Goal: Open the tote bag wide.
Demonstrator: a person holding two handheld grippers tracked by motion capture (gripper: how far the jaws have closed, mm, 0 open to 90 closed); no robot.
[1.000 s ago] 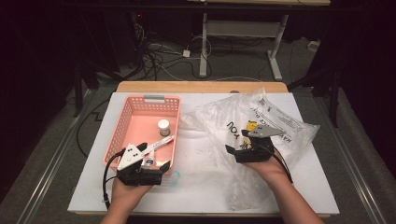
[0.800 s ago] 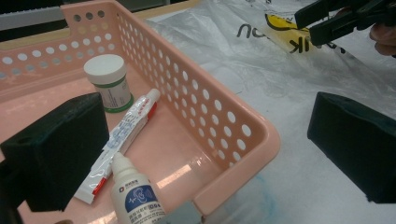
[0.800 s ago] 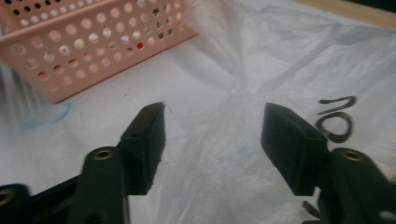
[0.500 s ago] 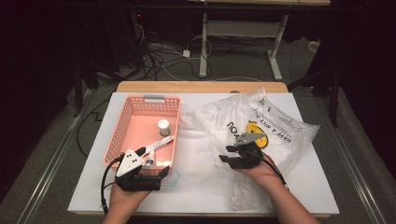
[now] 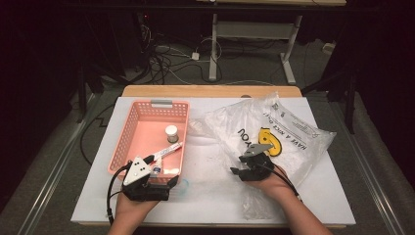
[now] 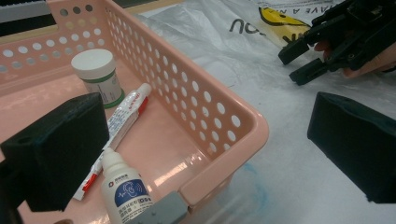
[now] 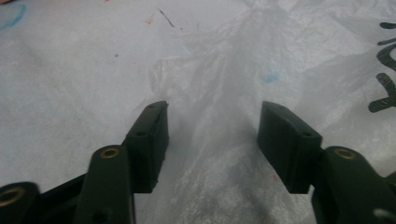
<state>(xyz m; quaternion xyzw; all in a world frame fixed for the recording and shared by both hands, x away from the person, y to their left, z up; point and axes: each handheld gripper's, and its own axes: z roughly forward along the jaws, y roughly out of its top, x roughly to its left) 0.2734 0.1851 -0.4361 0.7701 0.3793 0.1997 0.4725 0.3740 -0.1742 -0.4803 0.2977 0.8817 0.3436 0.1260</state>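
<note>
A pink perforated basket [image 5: 161, 104] holds a white jar [image 5: 171, 133], a red-and-white tube [image 5: 166, 151] and a small dropper bottle [image 6: 123, 186]. My left gripper [image 6: 205, 116] is open and straddles the basket's near right corner [image 6: 233, 121], one jaw inside and one over the table. A crumpled clear plastic bag [image 5: 293, 132] with black lettering and a yellow smiley lies to the right. My right gripper [image 7: 212, 121] hangs low over the bag's near left part [image 7: 224, 70]. Its jaws have just been closing and stand half apart, a ridge of film between them, pads not pressing.
The white table top [image 5: 210, 196] has a wooden strip along its far edge. My right gripper [image 6: 299, 63] shows at the upper right of the left gripper view. Cables and desk legs lie on the dark floor beyond.
My right gripper has come down and toward me, from the yellow print to the bag's near left part, and its jaws have narrowed. The left gripper has stayed put.
</note>
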